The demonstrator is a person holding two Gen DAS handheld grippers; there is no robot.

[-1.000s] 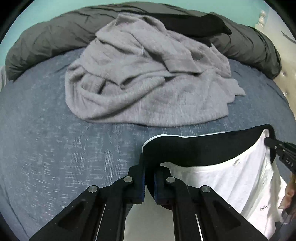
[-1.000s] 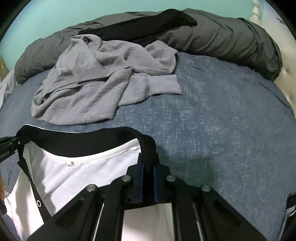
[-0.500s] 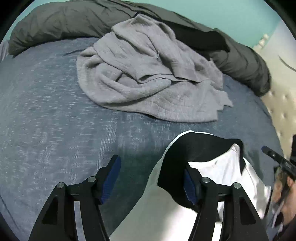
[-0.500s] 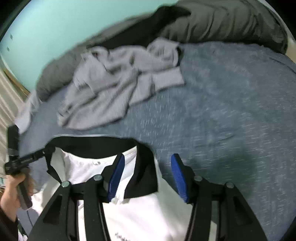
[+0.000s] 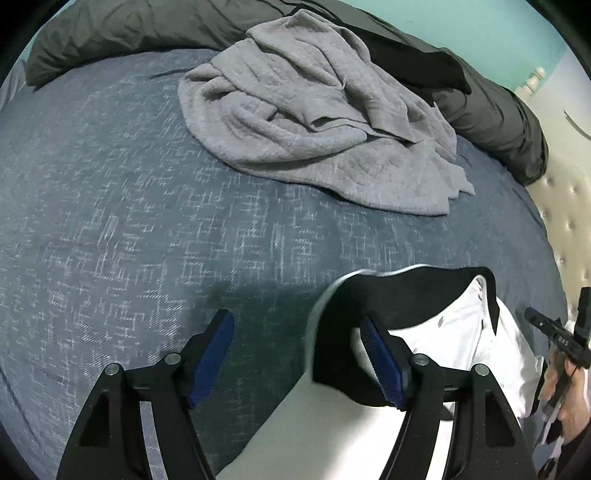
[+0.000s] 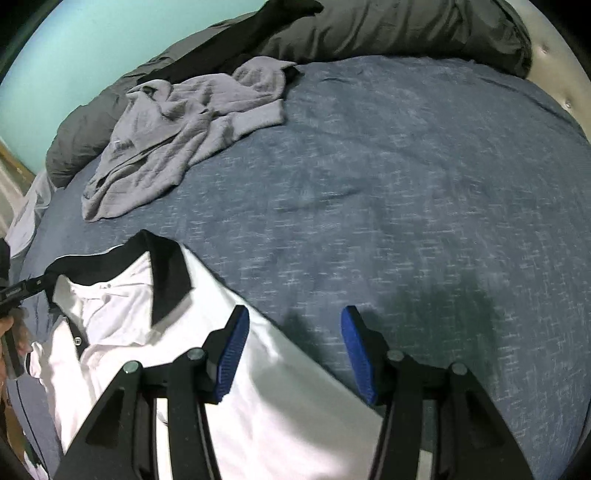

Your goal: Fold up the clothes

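Observation:
A white polo shirt with a black collar lies at the near edge of the blue bed. My right gripper is open and empty, its left finger over the shirt's shoulder. In the left wrist view the shirt and its black collar lie at lower right. My left gripper is open, and its right finger touches the collar's edge. A crumpled grey sweater lies farther back; it also shows in the right wrist view.
A dark grey duvet with a black garment on it runs along the back of the bed. A tufted beige headboard stands at the right. The other gripper's tip shows at the far right of the left wrist view.
Both grippers were shut on the shirt's collar a second ago and have opened. The collar has dropped onto the bed. Both grippers have drawn apart and turned outward.

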